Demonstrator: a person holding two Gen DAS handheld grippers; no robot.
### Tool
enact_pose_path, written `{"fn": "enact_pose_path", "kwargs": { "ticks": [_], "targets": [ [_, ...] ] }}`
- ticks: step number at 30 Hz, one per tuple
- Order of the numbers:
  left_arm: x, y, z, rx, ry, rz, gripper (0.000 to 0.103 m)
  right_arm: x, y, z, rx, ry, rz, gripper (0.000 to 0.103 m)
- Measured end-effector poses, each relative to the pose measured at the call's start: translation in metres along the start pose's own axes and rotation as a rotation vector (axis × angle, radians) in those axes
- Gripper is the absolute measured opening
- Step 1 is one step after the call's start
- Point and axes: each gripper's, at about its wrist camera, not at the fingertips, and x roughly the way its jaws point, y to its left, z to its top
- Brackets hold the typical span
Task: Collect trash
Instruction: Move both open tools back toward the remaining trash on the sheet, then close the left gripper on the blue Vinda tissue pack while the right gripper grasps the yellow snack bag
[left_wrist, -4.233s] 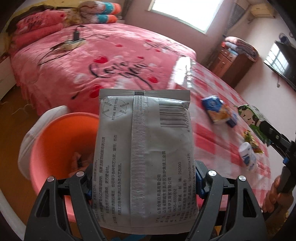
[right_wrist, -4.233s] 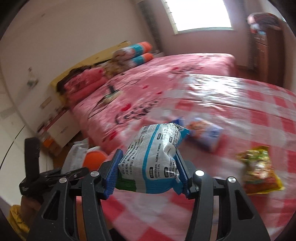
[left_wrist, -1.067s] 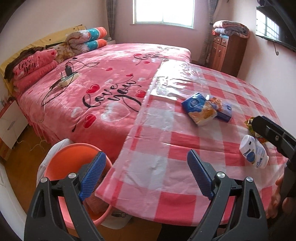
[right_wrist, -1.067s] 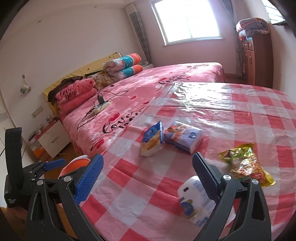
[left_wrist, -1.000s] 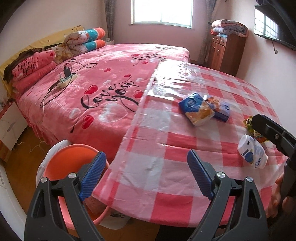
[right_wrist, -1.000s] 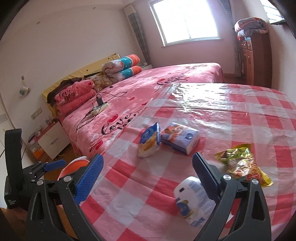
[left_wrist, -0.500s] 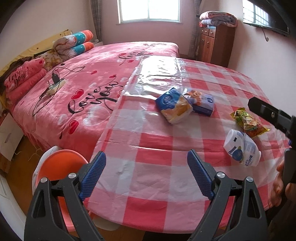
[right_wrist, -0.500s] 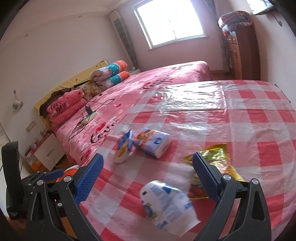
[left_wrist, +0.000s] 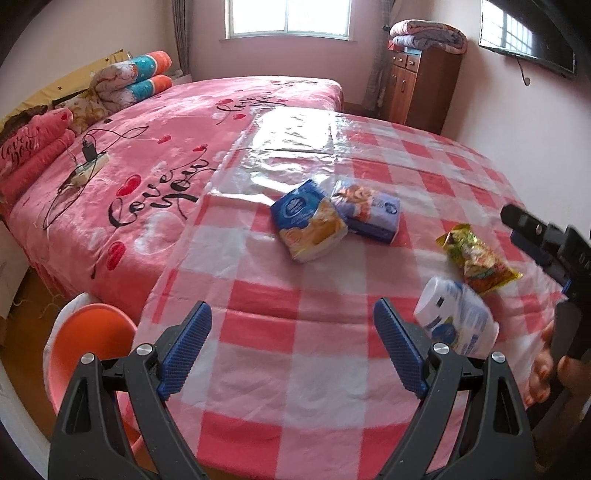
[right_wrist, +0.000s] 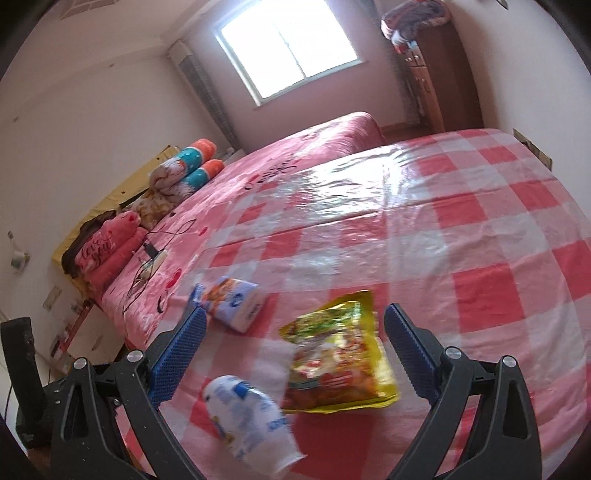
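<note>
Right hand-held gripper (right_wrist: 293, 345): released, empty, poised over yellow snack packet (right_wrist: 338, 352) on checked desk (right_wrist: 498, 229). Left hand-held gripper (left_wrist: 291, 347): released, empty. Advice: straddle packet's width, probably avoiding blurred white bottle (right_wrist: 251, 415) beside it.

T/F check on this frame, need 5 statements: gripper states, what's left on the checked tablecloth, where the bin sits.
1. Both the left gripper and the right gripper are open and hold nothing. True.
2. The yellow snack bag lies ahead of the right gripper, between its fingers' lines. True.
3. The white plastic bottle with a blue label stands upright. False: it lies on its side on the red-and-white checked tablecloth.
4. The orange plastic bin sits on the tablecloth. False: it is down on the floor, beside the table edge.
5. The two blue tissue packs lie apart at opposite table ends. False: they lie side by side, touching.
</note>
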Motion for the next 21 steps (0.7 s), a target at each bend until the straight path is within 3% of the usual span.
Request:
{"fn": "enact_pose_path", "kwargs": {
  "ticks": [6, 11, 21],
  "targets": [
    [0.014, -0.001, 0.015, -0.055, 0.0, -0.048, 0.09, 0.011, -0.013, 0.001, 0.011, 0.051, -0.016, 0.096],
    [0.035, 0.01, 0.028, -0.169, 0.035, -0.118, 0.09, 0.022, -0.012, -0.002, -0.017, 0.105, -0.009, 0.096],
    [0.071, 0.028, 0.049, -0.329, 0.071, -0.175, 0.09, 0.037, -0.004, -0.007, -0.081, 0.158, -0.03, 0.096]
  ]
}}
